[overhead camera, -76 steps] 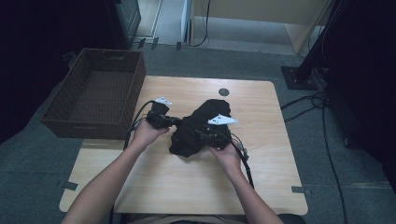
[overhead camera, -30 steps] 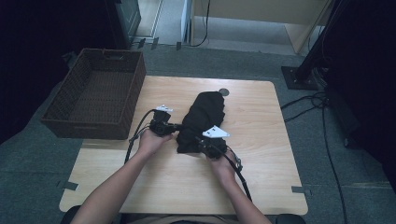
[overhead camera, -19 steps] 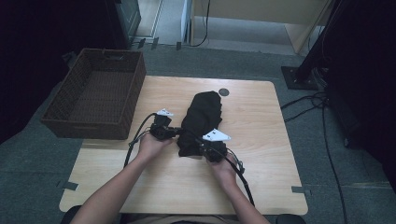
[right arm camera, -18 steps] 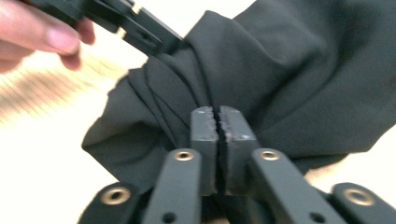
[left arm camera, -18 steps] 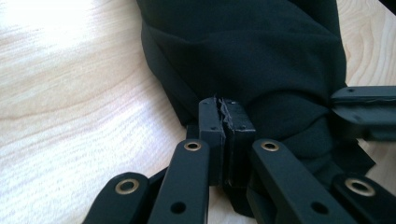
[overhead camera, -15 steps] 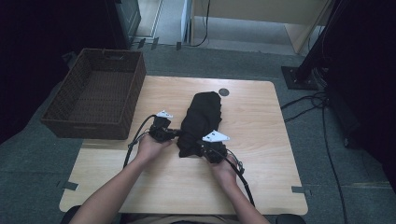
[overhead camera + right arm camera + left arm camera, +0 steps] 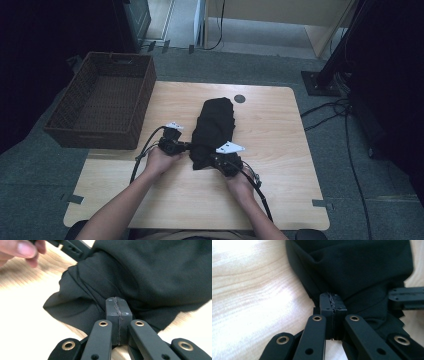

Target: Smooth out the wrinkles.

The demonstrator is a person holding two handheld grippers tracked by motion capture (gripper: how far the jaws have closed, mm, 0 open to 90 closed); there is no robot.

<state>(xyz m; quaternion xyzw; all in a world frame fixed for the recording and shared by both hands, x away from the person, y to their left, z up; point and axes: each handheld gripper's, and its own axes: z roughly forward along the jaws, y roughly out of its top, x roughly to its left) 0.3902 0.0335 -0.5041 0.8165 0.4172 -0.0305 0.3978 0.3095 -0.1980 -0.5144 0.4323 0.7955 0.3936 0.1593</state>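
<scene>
A black cloth (image 7: 215,122) lies bunched lengthwise on the middle of the wooden table (image 7: 285,165). My left gripper (image 7: 188,147) is at the near left corner of the black cloth (image 7: 362,270), and my right gripper (image 7: 212,160) is at its near end. In the left gripper view, the left gripper (image 7: 332,302) has its jaws pressed together on a fold of fabric that pulls toward the tip. The right gripper (image 7: 117,305) is likewise shut on the near hem of the black cloth (image 7: 150,272). Each gripper view also shows the other gripper close by (image 7: 405,297) (image 7: 72,250).
A dark woven basket (image 7: 95,135) stands at the table's left edge, overhanging it. A small dark disc (image 7: 239,98) sits at the back of the table behind the cloth. Cables (image 7: 330,110) lie on the floor to the right. Bare wood lies right of the cloth.
Both grippers have drawn back toward the person and closer together, and the cloth has gone from a wide bunch to a narrow strip pulled lengthwise.
</scene>
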